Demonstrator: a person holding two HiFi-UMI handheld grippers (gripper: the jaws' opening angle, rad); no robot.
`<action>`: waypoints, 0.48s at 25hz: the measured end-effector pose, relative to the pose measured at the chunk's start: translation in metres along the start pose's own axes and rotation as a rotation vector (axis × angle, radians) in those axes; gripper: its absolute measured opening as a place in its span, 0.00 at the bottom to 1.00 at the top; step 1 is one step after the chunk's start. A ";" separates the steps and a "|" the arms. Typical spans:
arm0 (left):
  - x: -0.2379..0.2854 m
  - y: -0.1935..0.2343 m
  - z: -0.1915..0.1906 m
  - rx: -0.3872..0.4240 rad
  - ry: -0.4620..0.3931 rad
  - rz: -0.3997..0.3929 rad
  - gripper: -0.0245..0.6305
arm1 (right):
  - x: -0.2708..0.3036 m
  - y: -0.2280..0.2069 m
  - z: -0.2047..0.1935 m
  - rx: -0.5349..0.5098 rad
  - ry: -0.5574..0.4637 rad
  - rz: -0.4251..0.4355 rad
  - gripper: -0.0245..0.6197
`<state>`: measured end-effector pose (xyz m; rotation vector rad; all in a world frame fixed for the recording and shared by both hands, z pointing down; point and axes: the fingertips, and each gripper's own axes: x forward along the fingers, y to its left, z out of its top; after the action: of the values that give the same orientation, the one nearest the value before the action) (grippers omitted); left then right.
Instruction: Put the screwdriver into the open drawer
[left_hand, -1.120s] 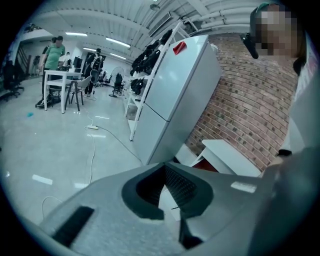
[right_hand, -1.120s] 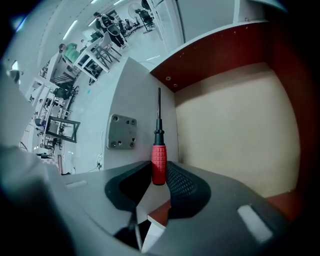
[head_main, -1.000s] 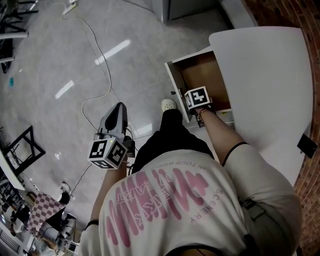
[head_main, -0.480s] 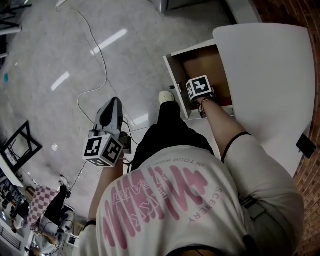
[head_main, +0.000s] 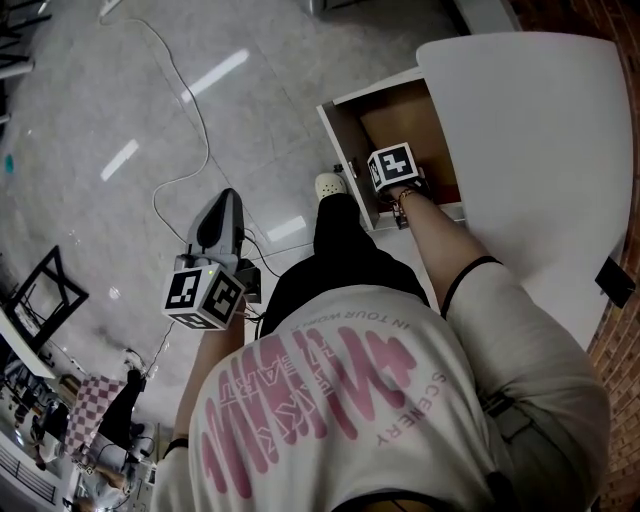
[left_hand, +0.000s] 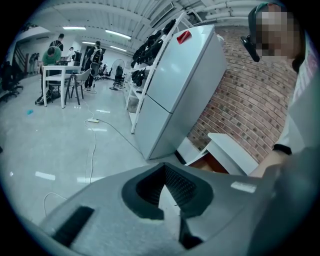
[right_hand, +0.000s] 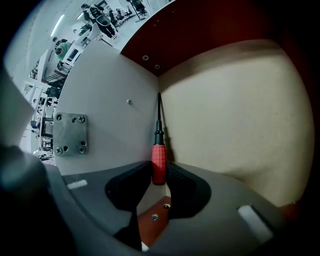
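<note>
Red knurled screwdriver (right_hand: 158, 155) clamped in right hand-held gripper (right_hand: 159, 174), inside smooth board drawer (right_hand: 225, 110), left hand-held gripper (left_hand: 163, 169) closed, empty

Glossy grey floor (head_main: 120, 120): white cable (head_main: 200, 110) trailing across; white cabinet (head_main: 540, 150) standing, drawer (head_main: 340, 155) open.

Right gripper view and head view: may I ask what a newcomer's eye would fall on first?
The red-handled screwdriver, clamped in the right gripper, with its shaft pointing into the inner corner of the open drawer. In the head view, the left gripper hangs shut and empty over the pale floor.
</note>
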<state>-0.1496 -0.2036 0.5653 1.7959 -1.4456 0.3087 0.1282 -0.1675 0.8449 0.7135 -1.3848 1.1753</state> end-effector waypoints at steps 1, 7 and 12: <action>0.002 -0.002 -0.001 0.000 0.002 -0.003 0.04 | 0.000 0.001 -0.001 0.008 -0.002 0.004 0.21; 0.014 -0.011 -0.003 0.012 0.023 -0.031 0.04 | 0.004 0.000 -0.002 0.042 0.001 0.002 0.21; 0.015 -0.015 0.000 0.022 0.028 -0.033 0.04 | 0.004 -0.006 -0.004 0.036 0.010 -0.023 0.20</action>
<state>-0.1317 -0.2134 0.5684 1.8241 -1.3967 0.3329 0.1343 -0.1649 0.8498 0.7465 -1.3466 1.1868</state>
